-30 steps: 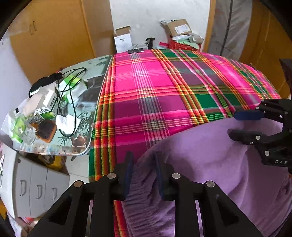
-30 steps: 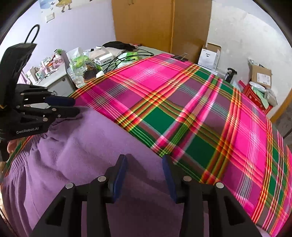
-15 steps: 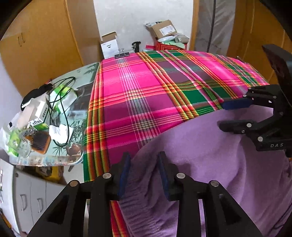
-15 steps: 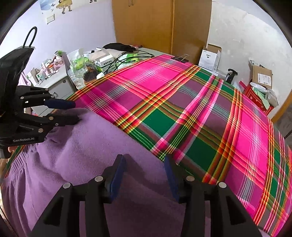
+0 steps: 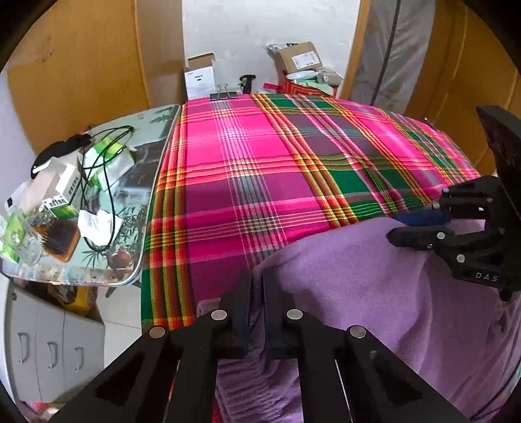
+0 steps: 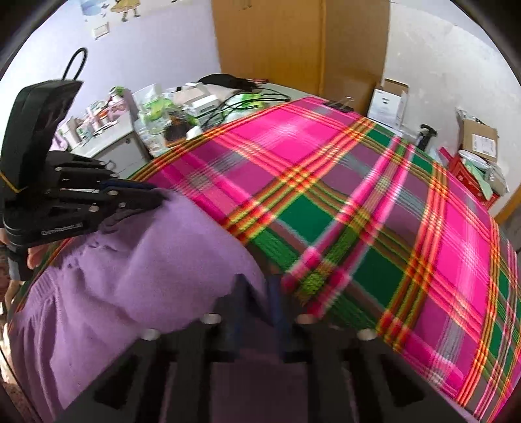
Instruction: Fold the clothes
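1. Since the earlier frames both grippers' jaws have swung in from wide apart and are closing; the left gripper [image 5: 257, 289] pinches the ribbed edge of the soft purple knitted garment [image 5: 374, 293], and the right gripper [image 6: 260, 293] clamps a fold of the same cloth, which has bunched up between them.
2. The garment lies on the near part of the pink, green and yellow plaid cloth [image 5: 260, 169] covering the table.
3. Only the left wrist view shows the grey cabinet [image 5: 49, 351] with three handles and the glass-topped side table [image 5: 153, 136]; only the right wrist view shows the cartoon wall sticker [image 6: 127, 6].
4. Writing: "DAS" on the right gripper's body in the left view; the lettering on the left gripper in the right view is blurred.
5. Counted: two grippers; one garment; one black binder clip [image 5: 223, 94] on the cloth's far edge.
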Tool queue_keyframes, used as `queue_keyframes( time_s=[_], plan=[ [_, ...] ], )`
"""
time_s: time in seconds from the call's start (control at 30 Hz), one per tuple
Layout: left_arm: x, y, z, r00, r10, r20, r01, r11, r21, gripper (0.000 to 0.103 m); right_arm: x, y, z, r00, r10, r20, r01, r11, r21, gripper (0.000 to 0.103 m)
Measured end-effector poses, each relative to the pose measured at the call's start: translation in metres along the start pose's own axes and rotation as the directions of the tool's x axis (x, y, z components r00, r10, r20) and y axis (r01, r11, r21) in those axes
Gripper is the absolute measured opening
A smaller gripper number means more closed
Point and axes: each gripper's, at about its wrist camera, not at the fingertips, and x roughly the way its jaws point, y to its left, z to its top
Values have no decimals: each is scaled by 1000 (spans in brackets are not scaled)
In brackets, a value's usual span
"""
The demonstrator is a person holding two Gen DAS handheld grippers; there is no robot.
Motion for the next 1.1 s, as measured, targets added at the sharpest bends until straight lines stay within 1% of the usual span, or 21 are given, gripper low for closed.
queue_keyframes(
  time_s=[0.07, 0.17, 0.23, 0.3, 0.4, 0.53, 0.63, 0.8, 0.93, 1.1],
  plan=[
    [-3, 1, -1, 1000, -2, 11, 3, 1000, -16, 5, -1, 5, 0, 1000, -26, 1, 26, 1000, -7, 5],
    [-8, 1, -2, 1000, -7, 25, 7, 1000, -16, 5, -10, 9, -4, 999, -43, 20, 43, 999, 3, 4],
    [-14, -1, -2, 999, -7, 41, 8, 1000, -6, 5, -19, 15, -7, 997, -70, 44, 71, 997, -14, 4],
    [-23, -3, -3, 998, -8, 68, 8, 1000, -2, 5, -31, 23, -8, 993, -97, 73, 99, 995, -27, 4],
    [-40, -7, -5, 992, -5, 129, 4, 1000, 10, 5, -49, 36, -11, 986, -128, 108, 133, 990, -39, 4],
    [-59, -14, -11, 985, 13, 172, -22, 998, 56, 5, -69, 54, -13, 977, -164, 134, 171, 984, -43, 4],
    [-75, -17, -18, 980, 8, 197, -21, 998, 63, 5, -84, 67, -16, 970, -183, 162, 193, 980, -47, 4],
    [-93, -21, -32, 977, -6, 213, -10, 997, 74, 5, -104, 90, -31, 962, -198, 190, 214, 975, -67, 4],
    [-105, -21, -43, 974, -36, 222, 23, 998, 63, 5, -114, 108, -45, 958, -208, 198, 227, 971, -76, 4],
    [-121, -20, -57, 972, -17, 236, 6, 999, 45, 3, -125, 129, -60, 952, -217, 216, 243, 965, -100, 4]
  ],
)
